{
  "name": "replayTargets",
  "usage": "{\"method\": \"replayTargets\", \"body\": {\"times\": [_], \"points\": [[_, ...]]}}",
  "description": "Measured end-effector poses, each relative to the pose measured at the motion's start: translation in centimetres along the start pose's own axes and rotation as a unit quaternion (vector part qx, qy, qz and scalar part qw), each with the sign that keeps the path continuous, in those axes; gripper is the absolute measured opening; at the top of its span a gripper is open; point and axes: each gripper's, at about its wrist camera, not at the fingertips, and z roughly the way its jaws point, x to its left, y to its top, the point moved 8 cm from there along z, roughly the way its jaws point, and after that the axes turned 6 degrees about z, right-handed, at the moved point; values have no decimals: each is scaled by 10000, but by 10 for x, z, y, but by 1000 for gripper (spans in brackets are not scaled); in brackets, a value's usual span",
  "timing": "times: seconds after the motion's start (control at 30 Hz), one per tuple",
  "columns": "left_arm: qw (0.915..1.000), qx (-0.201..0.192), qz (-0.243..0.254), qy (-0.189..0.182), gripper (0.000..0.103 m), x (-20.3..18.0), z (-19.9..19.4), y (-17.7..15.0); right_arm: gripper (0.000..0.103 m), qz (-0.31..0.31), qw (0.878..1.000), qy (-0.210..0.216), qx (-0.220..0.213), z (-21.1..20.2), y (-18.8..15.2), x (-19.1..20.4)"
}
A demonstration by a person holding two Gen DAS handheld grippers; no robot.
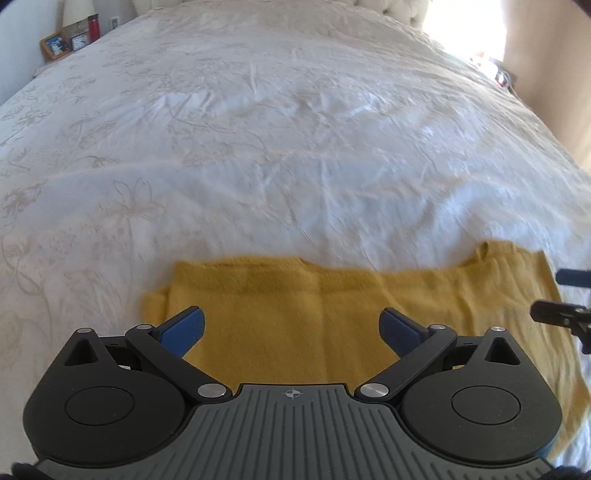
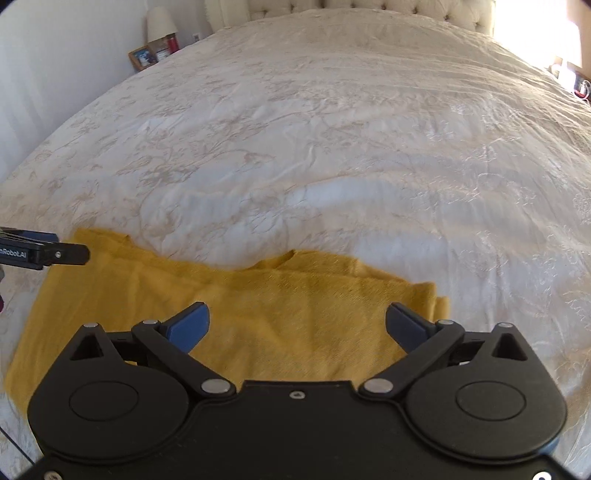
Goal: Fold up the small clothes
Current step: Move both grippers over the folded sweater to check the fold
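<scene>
A bedroom in a home: a wide bed (image 2: 332, 129) under a cream floral-patterned bedspread (image 1: 258, 147) stretches ahead of the hand-held gripper, ending in a tufted headboard (image 2: 369, 7) at the far end. Far ahead to the left, beside the bed, stand a lamp (image 2: 159, 24), a framed photo (image 2: 142, 57) and a red bottle (image 1: 94, 26); bright daylight enters at the far right

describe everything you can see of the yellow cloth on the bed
The yellow cloth is mustard-coloured with a soft, slightly fuzzy knit look. It lies flat on the white bedspread, near its front edge, folded into a wide band with layered edges showing along the far side and at one end. Nothing grips it: both hand-held grippers stand open above it, pads apart.
</scene>
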Motion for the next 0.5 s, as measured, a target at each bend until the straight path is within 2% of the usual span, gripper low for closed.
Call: {"method": "replayTargets", "body": {"times": [0.13, 0.27, 0.33, 0.4, 0.5], "points": [[9985, 483, 250, 81, 103, -14, 2, -53, 102, -168, 9986, -202, 450, 3, -41, -3], [9969, 553, 528, 177, 103, -12, -14, -97, 102, -247, 9953, -601, 717, -9, -82, -30], [9971, 527, 529, 124, 103, -8, -22, -108, 102, 132, 9944, -632, 837, -19, -98, -48], [9966, 689, 414, 172, 103, 0, -28, -117, 102, 462, 9923, -773, 847, -30, -107, -64], [9967, 775, -96, 208, 103, 13, -35, -128, 102, 773, 9894, -936, 801, -46, -116, -75]]}}
